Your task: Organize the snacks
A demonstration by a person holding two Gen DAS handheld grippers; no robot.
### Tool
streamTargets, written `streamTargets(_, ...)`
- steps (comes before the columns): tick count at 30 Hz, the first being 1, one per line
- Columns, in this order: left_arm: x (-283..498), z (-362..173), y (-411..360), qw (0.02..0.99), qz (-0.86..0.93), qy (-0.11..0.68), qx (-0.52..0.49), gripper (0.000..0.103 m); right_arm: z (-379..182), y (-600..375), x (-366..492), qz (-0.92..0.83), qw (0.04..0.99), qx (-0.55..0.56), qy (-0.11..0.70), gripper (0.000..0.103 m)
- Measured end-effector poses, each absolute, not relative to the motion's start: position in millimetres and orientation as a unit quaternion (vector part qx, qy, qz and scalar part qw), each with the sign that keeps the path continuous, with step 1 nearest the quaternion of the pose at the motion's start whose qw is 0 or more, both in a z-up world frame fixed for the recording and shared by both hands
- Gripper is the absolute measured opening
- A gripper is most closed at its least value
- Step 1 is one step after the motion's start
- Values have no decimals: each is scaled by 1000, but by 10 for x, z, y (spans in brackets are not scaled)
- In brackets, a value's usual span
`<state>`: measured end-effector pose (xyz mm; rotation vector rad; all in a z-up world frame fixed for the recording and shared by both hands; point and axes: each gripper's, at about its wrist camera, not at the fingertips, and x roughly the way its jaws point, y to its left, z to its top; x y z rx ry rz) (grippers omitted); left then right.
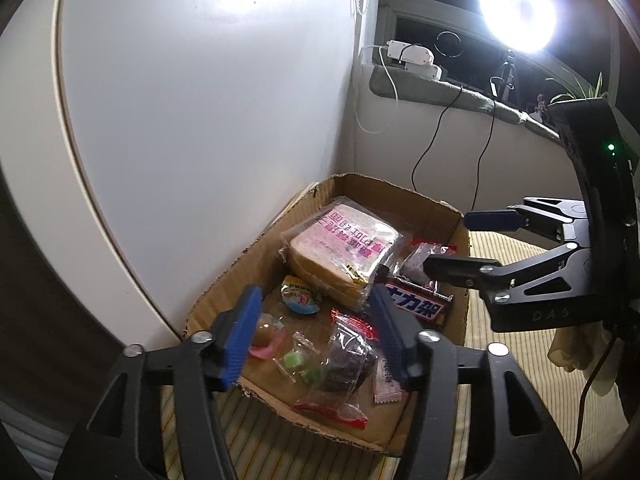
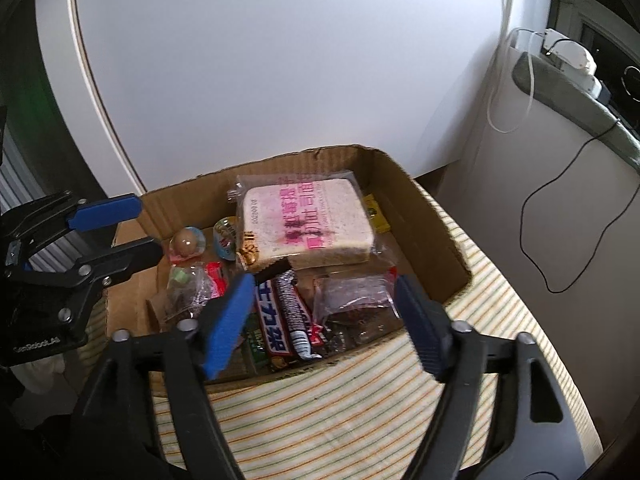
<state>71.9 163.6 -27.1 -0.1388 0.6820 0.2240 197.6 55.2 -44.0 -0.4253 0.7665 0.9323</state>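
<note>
The snacks, among them a bagged bread loaf [image 2: 306,220] and a Snickers bar [image 2: 276,328], already lay inside the cardboard box [image 2: 424,216], while the left gripper [image 1: 316,334] and right gripper [image 2: 324,324] hovered above it, jaws apart and empty, so little seemed left.

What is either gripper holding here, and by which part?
Nothing. The left gripper and the right gripper both stand open above the snacks in the cardboard box, with nothing between their pads.

Bright round lamp [image 1: 517,11] above window sill [image 1: 440,90], black cable [image 2: 576,216], striped cloth [image 2: 360,400].
</note>
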Motion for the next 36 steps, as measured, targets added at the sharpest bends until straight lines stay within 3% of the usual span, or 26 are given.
streamTargets(5, 664, -238, 1616, 934, 120, 329, -66, 72, -379, 446, 1969, 426, 814, -181, 350, 92)
streamTargets(22, 486, -162, 1485, 935, 143, 321, -55, 76, -146, 137, 1811, 369, 860, -142, 323, 93)
streamTargets(31, 223, -29, 1330, 940, 150, 302, -47, 81, -3, -13, 1509, 337, 885, -122, 298, 103)
streamTargets(36, 99, 4, 1279, 941, 156, 298, -45, 82, 66, -134, 1351, 327, 893, -109, 290, 103)
